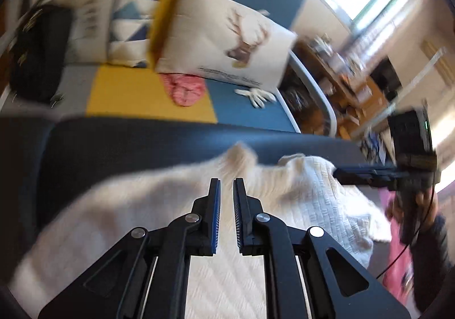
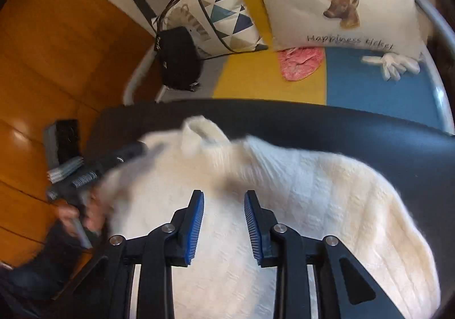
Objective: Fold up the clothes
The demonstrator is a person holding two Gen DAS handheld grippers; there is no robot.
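A cream knitted sweater point(image 1: 199, 205) lies spread on a dark table point(image 1: 128, 142), with a fold standing up near its far edge. My left gripper point(image 1: 226, 185) hovers just above the knit, its blue-padded jaws a narrow gap apart with nothing between them. In the right wrist view the same sweater point(image 2: 298, 205) fills the lower half. My right gripper point(image 2: 223, 196) stands open over its middle, empty. Each gripper shows in the other's view, blurred: the right gripper point(image 1: 341, 172) at the sweater's right edge, the left gripper point(image 2: 136, 148) at its left edge, a hand point(image 2: 85, 216) holding it.
Beyond the dark table point(image 2: 355, 125) is a grey, yellow and blue sofa point(image 2: 256, 77). On it are a deer cushion point(image 2: 341, 6), a triangle-pattern cushion point(image 2: 227, 14), a black bag point(image 2: 179, 60), a pink cloth point(image 2: 301, 63) and white gloves point(image 2: 395, 63). Wooden floor point(image 2: 42, 49) lies left.
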